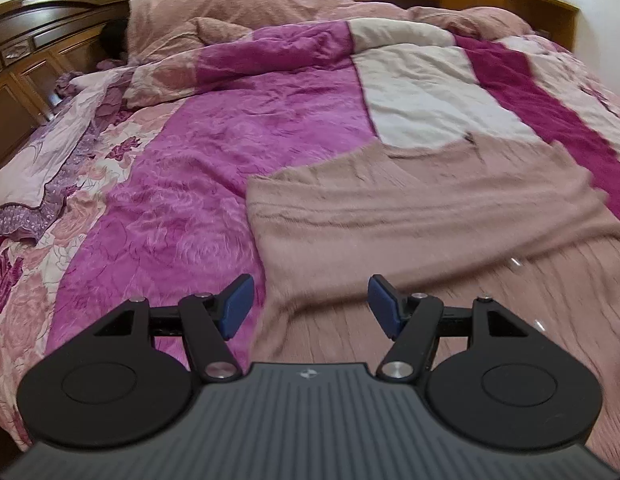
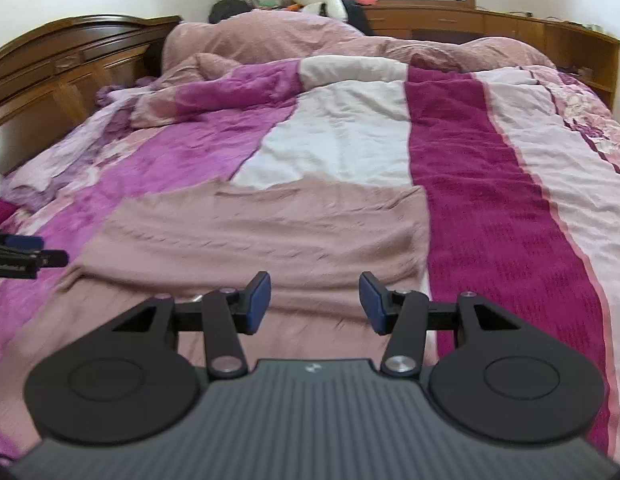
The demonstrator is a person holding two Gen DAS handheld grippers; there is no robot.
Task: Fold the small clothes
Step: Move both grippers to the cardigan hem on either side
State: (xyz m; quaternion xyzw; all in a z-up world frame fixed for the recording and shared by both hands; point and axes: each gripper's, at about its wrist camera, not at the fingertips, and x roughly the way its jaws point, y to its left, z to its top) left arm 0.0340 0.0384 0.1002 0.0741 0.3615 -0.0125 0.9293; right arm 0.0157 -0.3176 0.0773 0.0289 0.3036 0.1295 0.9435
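A dusty-pink knitted garment (image 1: 410,216) lies spread flat on the bed, its far part folded over the near part. In the right wrist view the same garment (image 2: 270,232) fills the middle. My left gripper (image 1: 310,304) hovers open over the garment's near left edge, with nothing between its blue pads. My right gripper (image 2: 314,302) is open above the garment's near right part, and its pads are also bare. The left gripper (image 2: 26,254) shows at the left edge of the right wrist view, beside the garment.
The bed's quilt (image 2: 470,184) has magenta, white and floral stripes. A wooden headboard (image 2: 70,64) runs along the left. At the far end a person's dark hair (image 2: 230,6) shows above a pink blanket (image 2: 278,40). A wooden cabinet (image 2: 510,24) lines the far wall.
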